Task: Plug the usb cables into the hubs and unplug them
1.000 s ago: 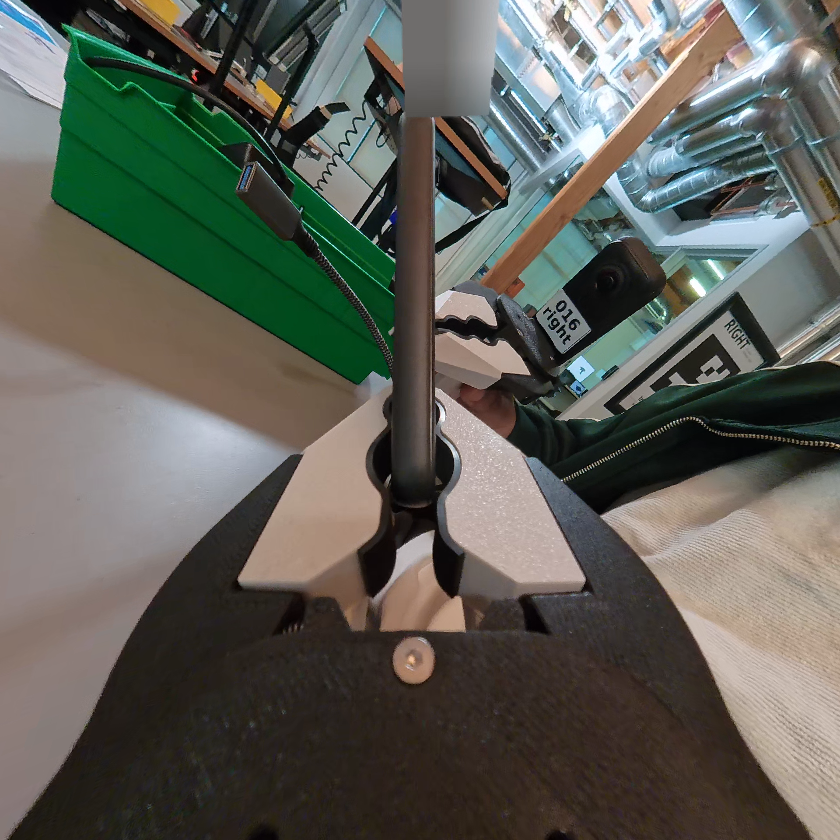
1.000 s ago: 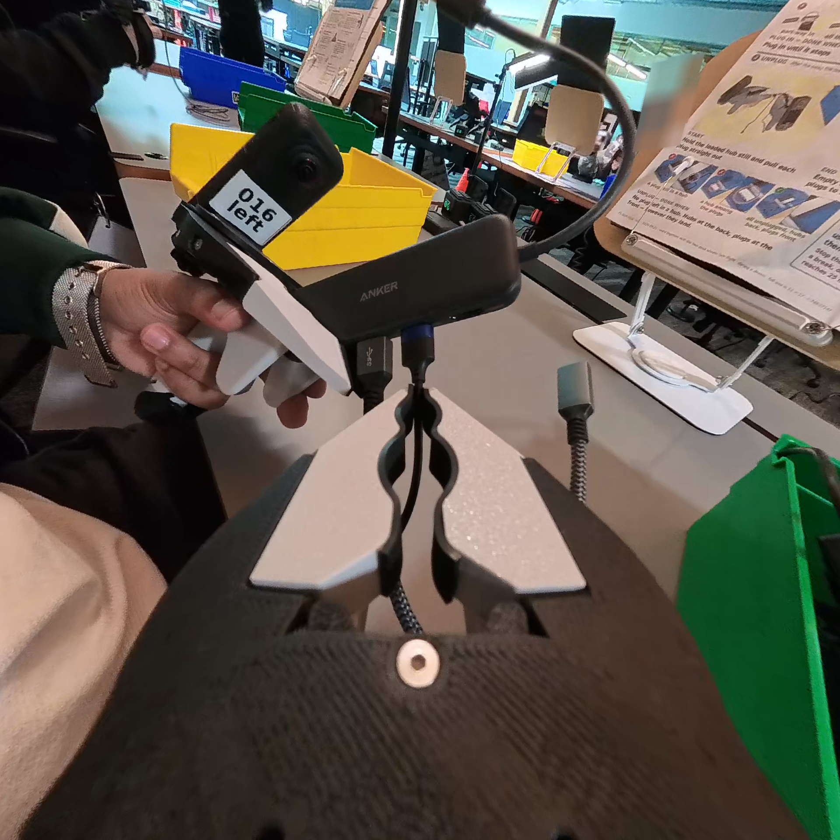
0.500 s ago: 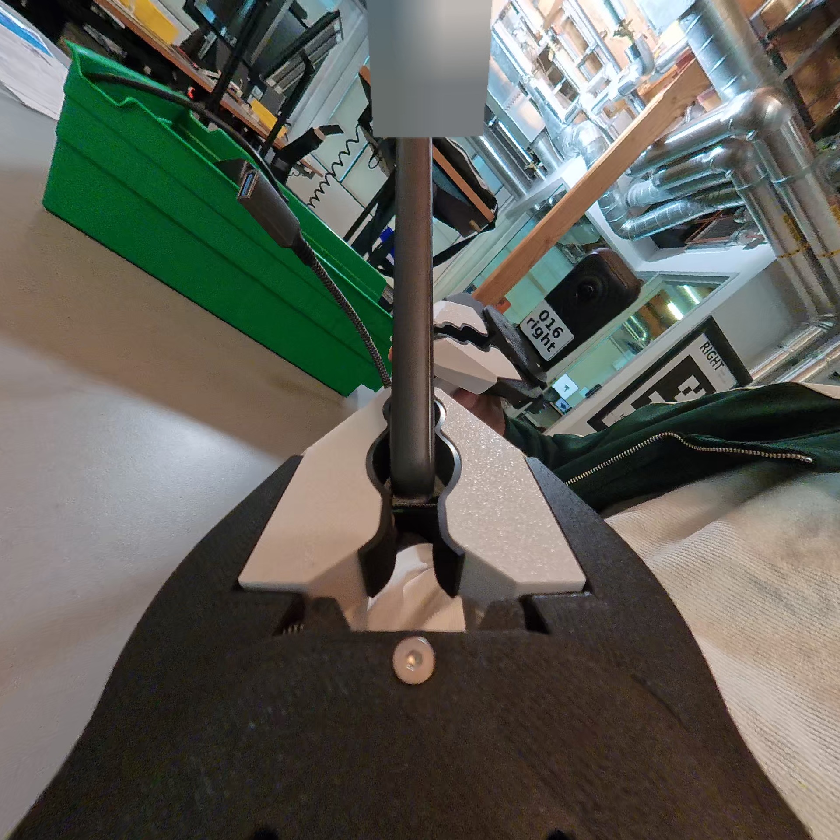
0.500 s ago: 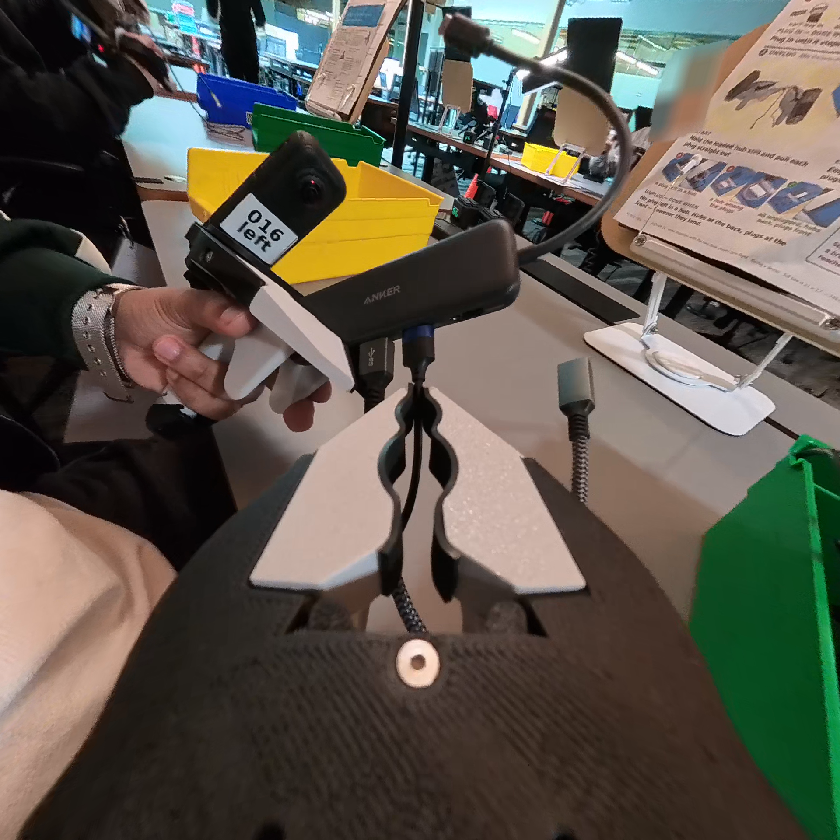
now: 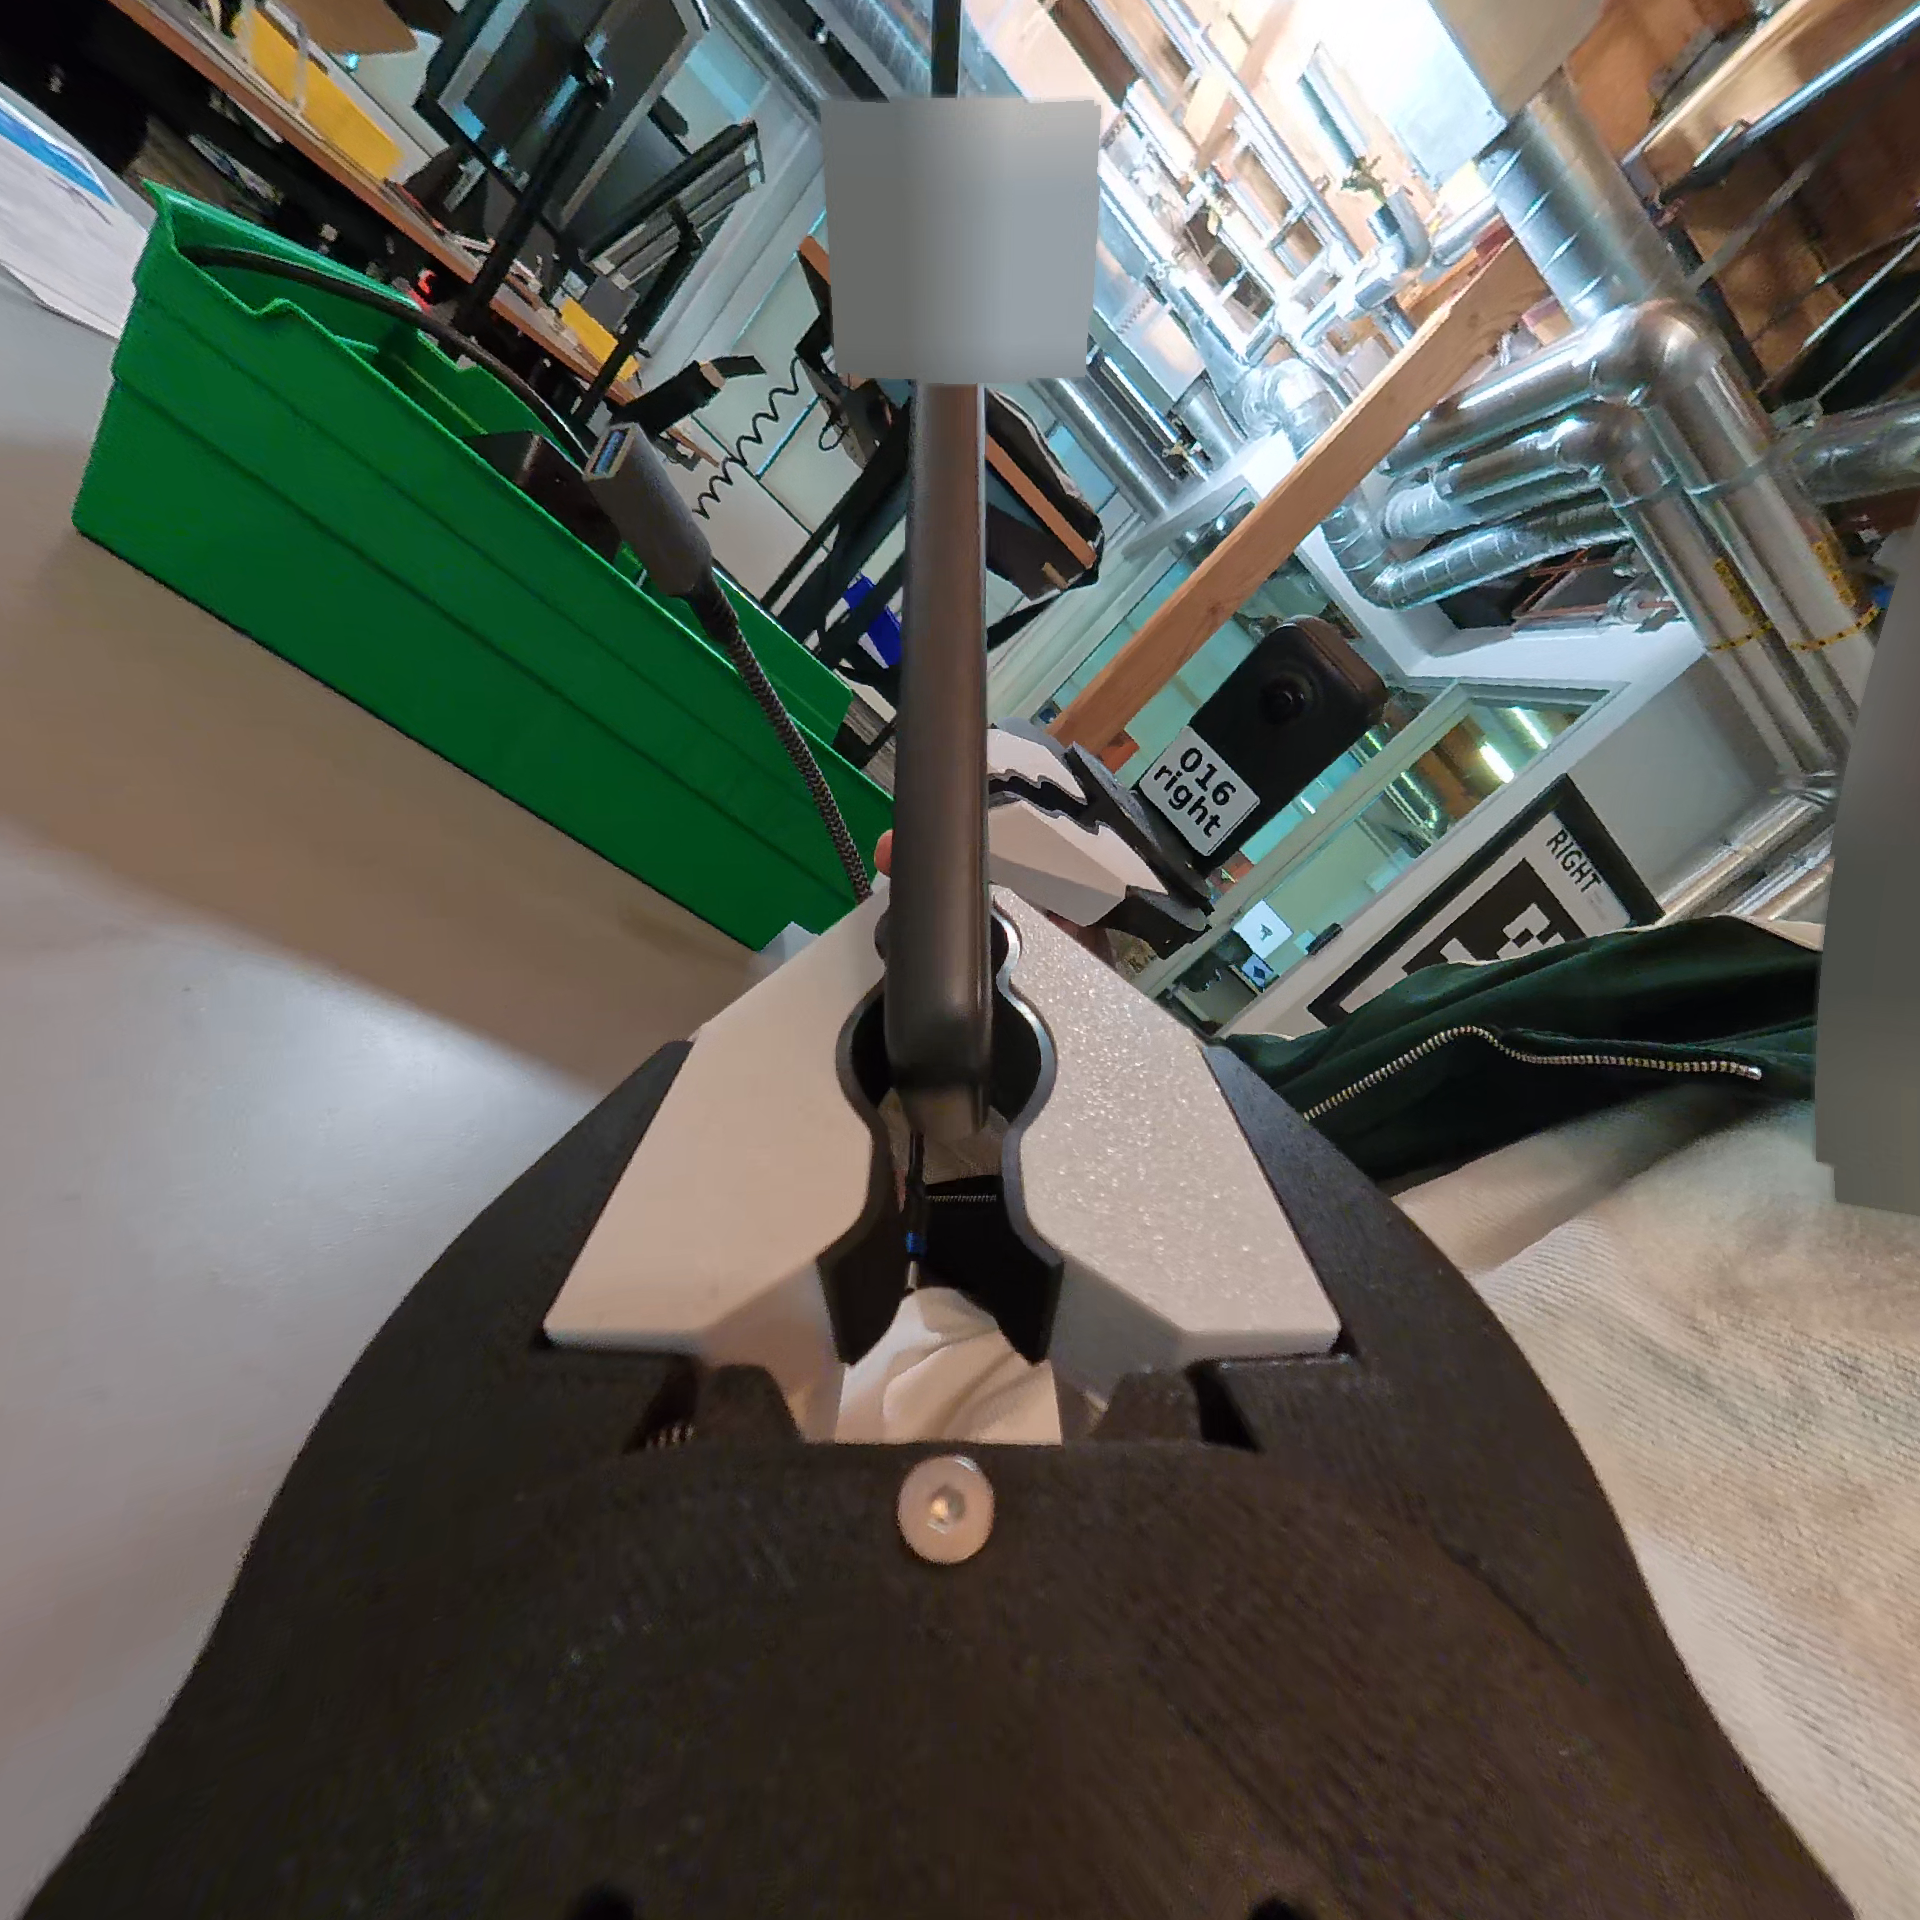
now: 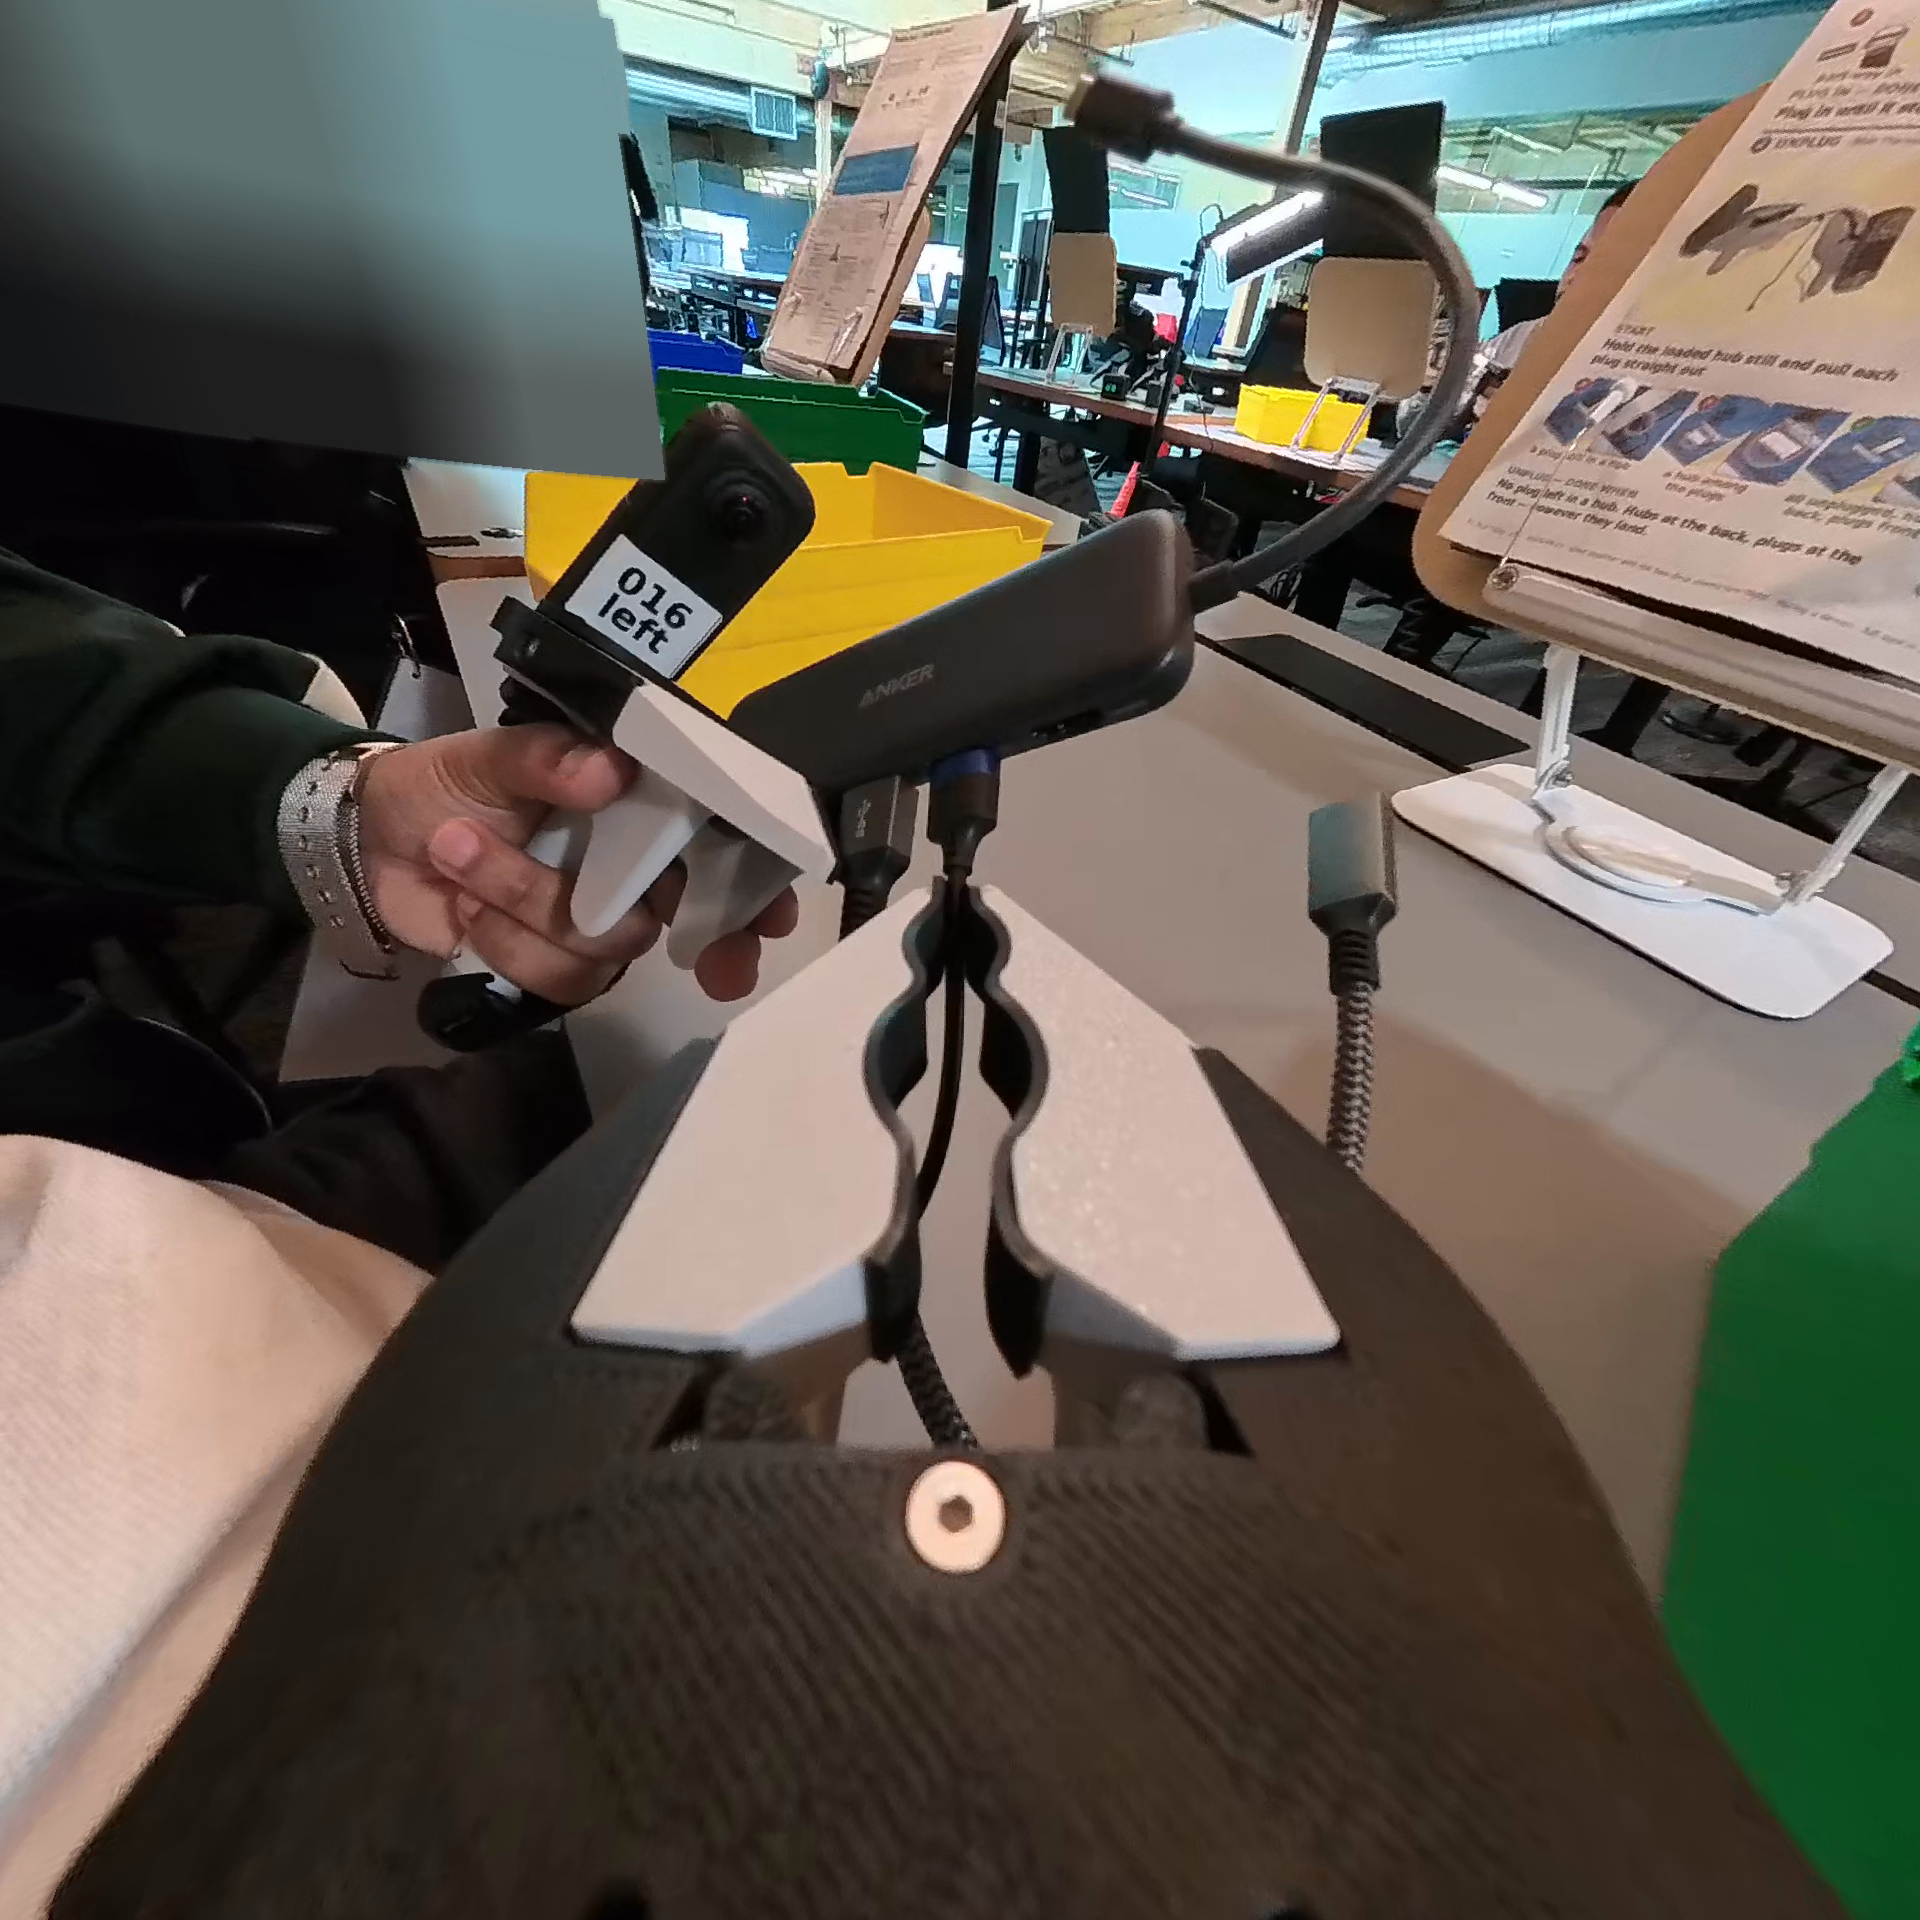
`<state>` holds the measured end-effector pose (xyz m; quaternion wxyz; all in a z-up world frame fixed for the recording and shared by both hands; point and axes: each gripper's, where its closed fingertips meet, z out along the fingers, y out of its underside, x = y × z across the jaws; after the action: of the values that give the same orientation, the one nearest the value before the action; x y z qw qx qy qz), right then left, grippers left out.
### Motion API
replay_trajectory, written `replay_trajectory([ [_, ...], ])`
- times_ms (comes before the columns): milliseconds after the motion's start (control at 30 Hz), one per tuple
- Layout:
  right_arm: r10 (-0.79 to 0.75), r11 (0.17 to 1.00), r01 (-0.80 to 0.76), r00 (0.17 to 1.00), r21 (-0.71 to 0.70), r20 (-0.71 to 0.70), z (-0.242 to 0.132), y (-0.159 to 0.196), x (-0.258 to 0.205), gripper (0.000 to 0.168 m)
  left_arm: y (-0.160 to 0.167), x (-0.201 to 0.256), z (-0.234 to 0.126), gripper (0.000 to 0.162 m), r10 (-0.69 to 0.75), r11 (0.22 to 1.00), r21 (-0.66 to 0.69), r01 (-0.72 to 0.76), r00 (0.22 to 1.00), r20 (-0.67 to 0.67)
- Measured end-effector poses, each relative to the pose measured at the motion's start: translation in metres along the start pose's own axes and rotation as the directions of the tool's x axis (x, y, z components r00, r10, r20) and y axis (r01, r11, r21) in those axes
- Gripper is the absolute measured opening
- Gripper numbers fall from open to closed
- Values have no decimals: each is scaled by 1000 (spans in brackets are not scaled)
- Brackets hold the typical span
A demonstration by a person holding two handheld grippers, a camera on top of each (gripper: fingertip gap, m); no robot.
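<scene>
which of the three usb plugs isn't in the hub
The grey braided-cable plug, standing free right of the hub. The blue-ringed plug and its left neighbour are both inserted.

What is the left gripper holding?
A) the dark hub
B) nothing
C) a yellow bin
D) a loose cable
A: in the right wrist view the left gripper is shut on one end of the dark hub, lifted above the table, with two plugs in its underside.

Bright, even indoor light; sharp centre, fisheye-bent edges.
</scene>
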<state>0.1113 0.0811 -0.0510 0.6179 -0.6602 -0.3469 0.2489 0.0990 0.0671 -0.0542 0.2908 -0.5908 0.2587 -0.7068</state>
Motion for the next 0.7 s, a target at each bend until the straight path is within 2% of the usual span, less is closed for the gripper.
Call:
replay_trajectory([
  [267,45,999,-45,999,-6,25,0,-2,-2,1,-5,1,-1,5,-31,999,42,31,999,12],
  [433,152,988,-154,984,13,91,-1,-5,-5,0,-9,3,-1,5,-48,997,66,48,999,0],
  [567,119,993,-121,988,11,94,-1,-6,-8,1,-11,6,-3,5,-56,995,81,57,998,-11],
  [700,90,996,-90,991,-3,99,0,0,-12,1,-12,4,-4,6,42,998,43,-43,999,15],
])
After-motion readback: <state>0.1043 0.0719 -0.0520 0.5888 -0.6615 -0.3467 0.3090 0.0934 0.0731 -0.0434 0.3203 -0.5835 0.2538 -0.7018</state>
